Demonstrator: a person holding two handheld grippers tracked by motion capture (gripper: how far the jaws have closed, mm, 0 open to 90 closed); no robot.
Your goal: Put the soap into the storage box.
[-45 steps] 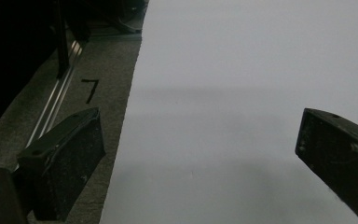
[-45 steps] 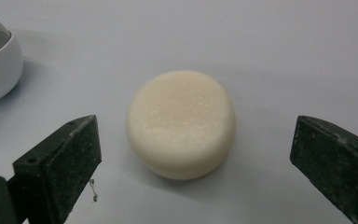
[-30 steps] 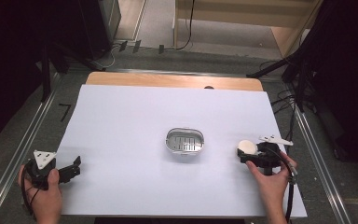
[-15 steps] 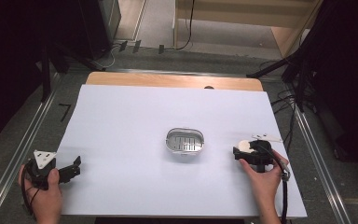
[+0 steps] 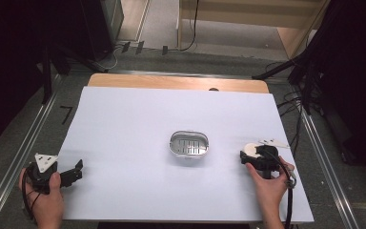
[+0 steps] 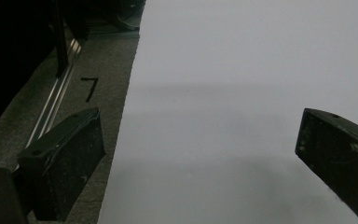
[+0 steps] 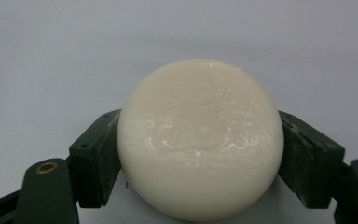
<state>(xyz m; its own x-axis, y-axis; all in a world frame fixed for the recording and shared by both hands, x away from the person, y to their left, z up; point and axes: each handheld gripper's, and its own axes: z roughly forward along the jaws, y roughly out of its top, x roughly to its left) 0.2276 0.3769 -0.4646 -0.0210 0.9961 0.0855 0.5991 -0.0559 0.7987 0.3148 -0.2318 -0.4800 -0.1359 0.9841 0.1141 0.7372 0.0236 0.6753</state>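
Since the earlier frames the right gripper has slid left, from the right edge of the frame toward center, carrying the soap bar with it; left gripper unchanged at lower left, metal dish unchanged at center.

Counts: two grippers, two hands, one soap bar, one metal soap dish, one table.

Near: left hand at bottom left holds the left gripper at the table's left edge, jaws spread wide, nothing between them; in the left gripper view one jaw hangs over the grey floor, the other over the white sheet. Right hand at bottom right holds the right gripper low over the sheet.

In the right gripper view the jaws are clamped on both sides of the round cream soap bar, touching it.

Farther: oval metal soap dish at frame center, left of the soap, apart from it. White-covered table, wooden strip along its far edge.
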